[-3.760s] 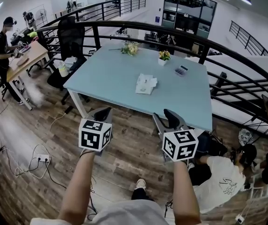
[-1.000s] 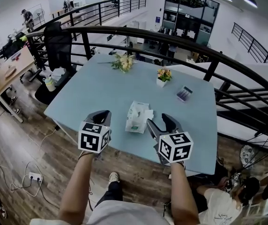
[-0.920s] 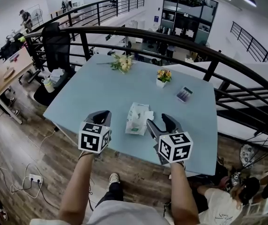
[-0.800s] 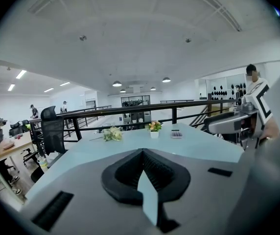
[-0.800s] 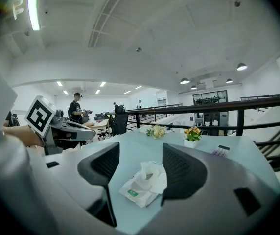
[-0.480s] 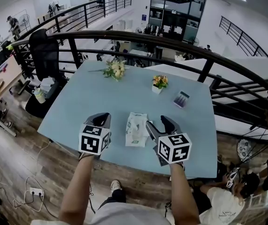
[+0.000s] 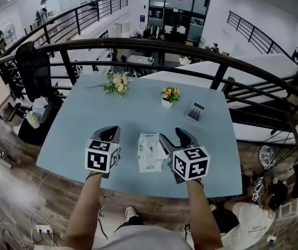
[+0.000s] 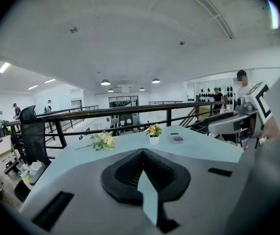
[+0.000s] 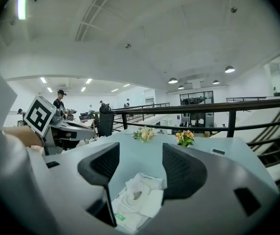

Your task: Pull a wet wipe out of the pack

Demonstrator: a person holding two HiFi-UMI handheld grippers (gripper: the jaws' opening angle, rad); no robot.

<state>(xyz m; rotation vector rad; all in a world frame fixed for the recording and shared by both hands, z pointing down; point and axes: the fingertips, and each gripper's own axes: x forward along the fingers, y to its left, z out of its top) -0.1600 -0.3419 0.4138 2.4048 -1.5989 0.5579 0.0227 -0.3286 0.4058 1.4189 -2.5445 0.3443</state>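
The wet wipe pack (image 7: 150, 152) is a white soft packet with green print, lying flat on the light blue table (image 7: 86, 119) near its front edge. A crumpled white wipe (image 9: 142, 182) sticks up from its top. My right gripper (image 7: 172, 136) is open just right of the pack. In the right gripper view the pack (image 9: 136, 202) lies low between the two black pads (image 9: 181, 173), untouched. My left gripper (image 7: 112, 132) hovers left of the pack, shut on nothing. Its pads (image 8: 125, 173) meet along the middle.
A loose bunch of flowers (image 7: 116, 82), a small white pot of flowers (image 7: 169, 95) and a small dark-patterned box (image 7: 195, 111) sit at the table's far side. A black railing (image 7: 211, 56) runs behind the table. A black office chair (image 7: 32, 66) stands left. A person (image 7: 248, 217) crouches lower right.
The view has closed in on the table. Both grippers now hang over its front part on either side of the pack, where before they were above the wooden floor. Jaw states look unchanged.
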